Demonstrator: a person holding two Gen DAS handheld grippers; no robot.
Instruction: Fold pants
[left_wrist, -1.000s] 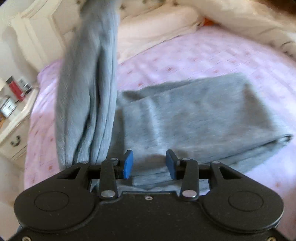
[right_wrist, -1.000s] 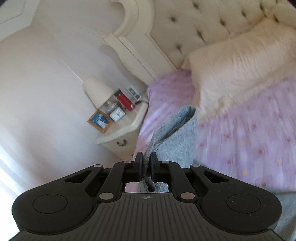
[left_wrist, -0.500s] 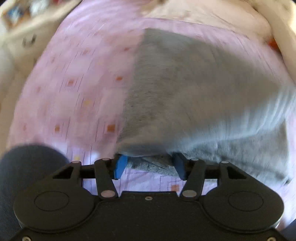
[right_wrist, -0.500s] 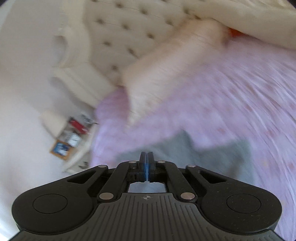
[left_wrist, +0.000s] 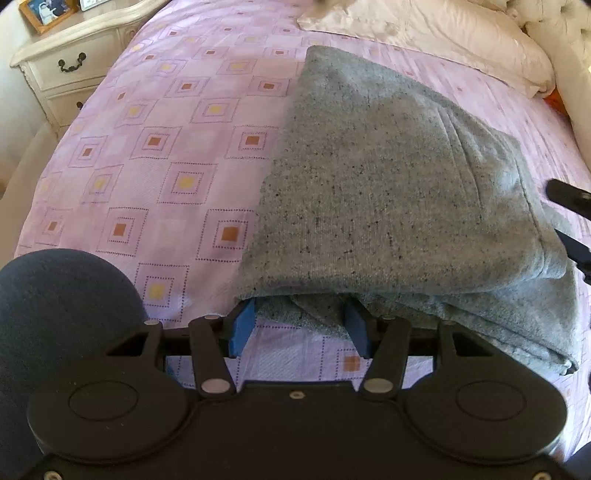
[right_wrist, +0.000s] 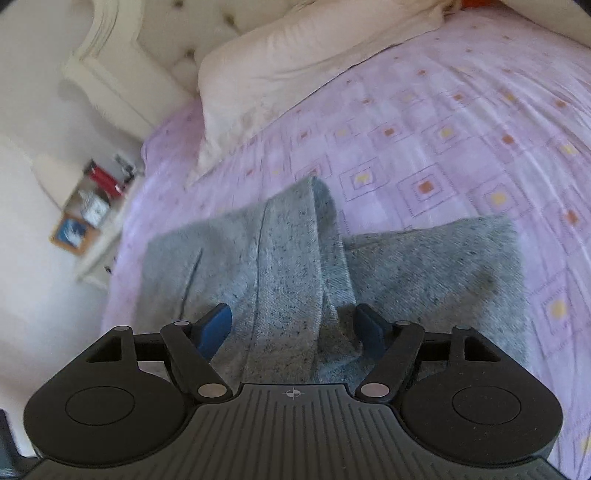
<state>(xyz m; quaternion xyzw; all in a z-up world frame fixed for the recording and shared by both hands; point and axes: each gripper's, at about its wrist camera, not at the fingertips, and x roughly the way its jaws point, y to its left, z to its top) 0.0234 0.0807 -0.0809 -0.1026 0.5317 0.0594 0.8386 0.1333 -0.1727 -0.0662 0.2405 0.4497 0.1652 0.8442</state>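
The grey speckled pants (left_wrist: 388, 177) lie folded in a thick stack on the pink patterned bedspread (left_wrist: 166, 147). My left gripper (left_wrist: 300, 326) sits at the stack's near edge, jaws wide. Loose fabric lies between the blue pads and the top layer drapes over their tips; the pads do not press on it. In the right wrist view the pants (right_wrist: 288, 258) show a raised ridge of cloth running between the jaws of my right gripper (right_wrist: 295, 326). Those jaws are opening and both pads stand off the cloth. A black part of the right gripper (left_wrist: 569, 201) shows at the stack's right side.
A cream pillow (left_wrist: 424, 33) lies beyond the pants, against the tufted headboard (right_wrist: 122, 74). A cream nightstand (left_wrist: 70, 55) with a photo frame, a clock and small items stands beside the bed. A person's dark blue clothed limb (left_wrist: 55, 295) is at the lower left.
The right gripper came down from holding a pants leg in the air to the bed and its shut jaws have opened. The lifted leg now lies folded over the stack. The left gripper swung to the stack's edge.
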